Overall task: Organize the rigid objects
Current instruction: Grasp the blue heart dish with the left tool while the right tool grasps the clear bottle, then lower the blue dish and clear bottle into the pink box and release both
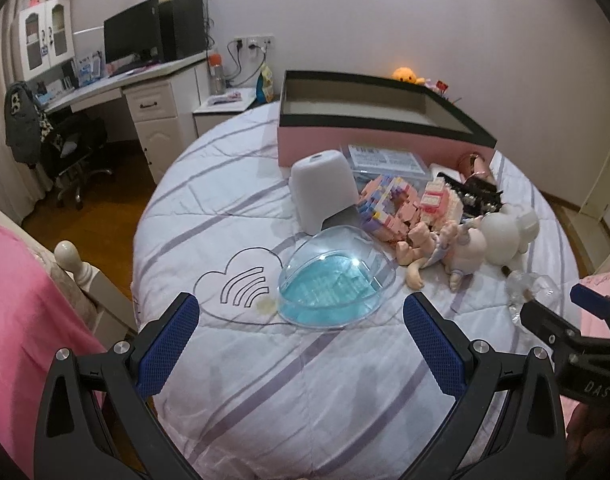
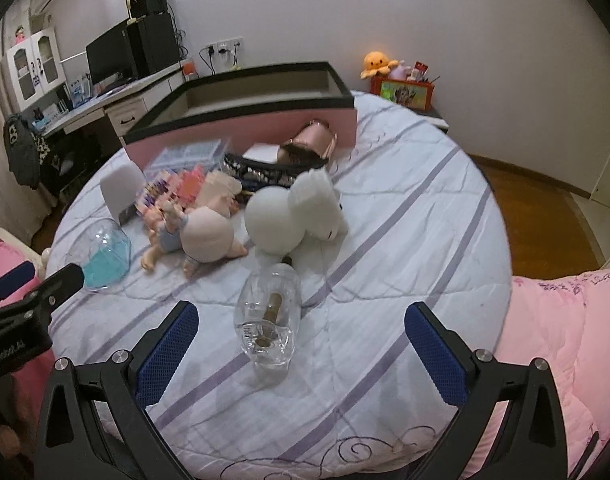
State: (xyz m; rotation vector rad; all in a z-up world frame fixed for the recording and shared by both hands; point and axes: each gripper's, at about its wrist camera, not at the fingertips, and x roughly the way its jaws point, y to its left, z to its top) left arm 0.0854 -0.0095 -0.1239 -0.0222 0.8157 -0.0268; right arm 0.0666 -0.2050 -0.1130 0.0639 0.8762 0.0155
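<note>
Left gripper [image 1: 301, 320] jaws spread, facing blue dome [image 1: 335, 276]; right gripper [image 2: 301, 328] jaws spread around glass bottle [image 2: 269, 320] (not touching), on bed [image 2: 405, 220].

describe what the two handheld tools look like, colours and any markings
Both match: the left tool and right tool have black angular plastic frames with silver bolts at the joints, and two fingers faced with blue textured pads. White lettering reads "DAS" on the right tool's body and "GenRobot.AI" on the left's. No cables or sleeves are visible.

Toy pile [image 1: 445, 220] before pink box [image 1: 369, 148]
</note>
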